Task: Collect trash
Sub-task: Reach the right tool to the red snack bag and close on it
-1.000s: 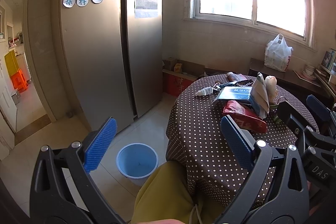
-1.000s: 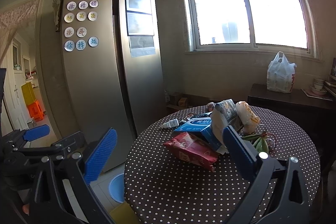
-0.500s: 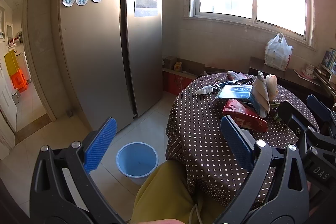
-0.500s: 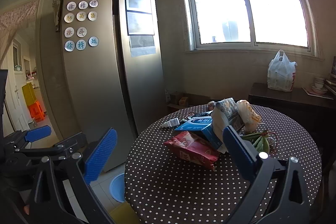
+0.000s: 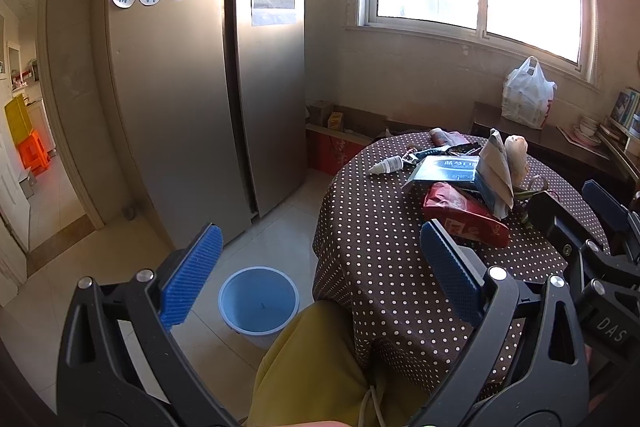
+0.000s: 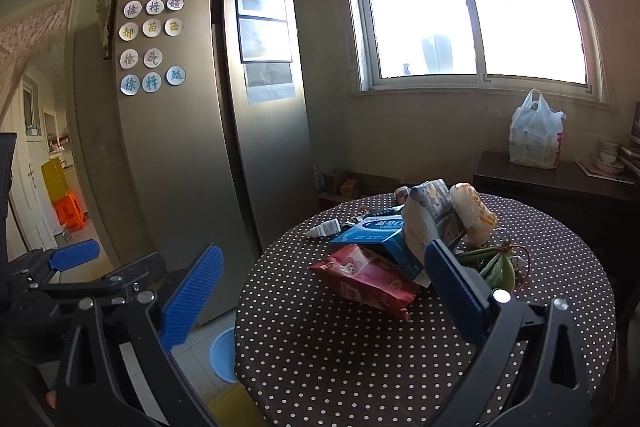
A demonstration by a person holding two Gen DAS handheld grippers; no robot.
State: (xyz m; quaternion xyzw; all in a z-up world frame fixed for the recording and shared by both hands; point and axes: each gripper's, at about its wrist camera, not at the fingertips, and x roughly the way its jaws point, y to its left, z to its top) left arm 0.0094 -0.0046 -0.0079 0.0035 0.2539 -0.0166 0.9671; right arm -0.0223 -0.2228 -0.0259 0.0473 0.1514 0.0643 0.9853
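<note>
Two grippers, both spread wide, nothing between the blue pads of either. Left gripper (image 5: 320,275) hangs over the floor at the near edge of the round table (image 5: 380,267), which carries a brown cloth with white dots. Blue bin (image 5: 259,301) sits on the tiled floor just ahead of and below this gripper, between its fingers in the left wrist view, close beside the table's hanging cloth. A leg in mustard-yellow trousers (image 5: 320,363) shows beneath the gripper.

Right gripper (image 6: 324,291) is held above the near part of the table, pointing at the trash pile. Red snack packet (image 6: 366,281) lies nearest, straight ahead between the fingers. Behind it, touching, a blue and white carton (image 6: 378,231). An upright crumpled grey paper bag (image 6: 432,219) leans beyond the right finger, with a pale wrapped lump (image 6: 474,213) just beside it. Small white dropper bottle (image 6: 326,228) lies ahead to the left, near the table's far-left rim. Green pod-like scraps (image 6: 496,267) sit to the right of the right finger.

Fridge (image 6: 192,147) stands well beyond, left.
</note>
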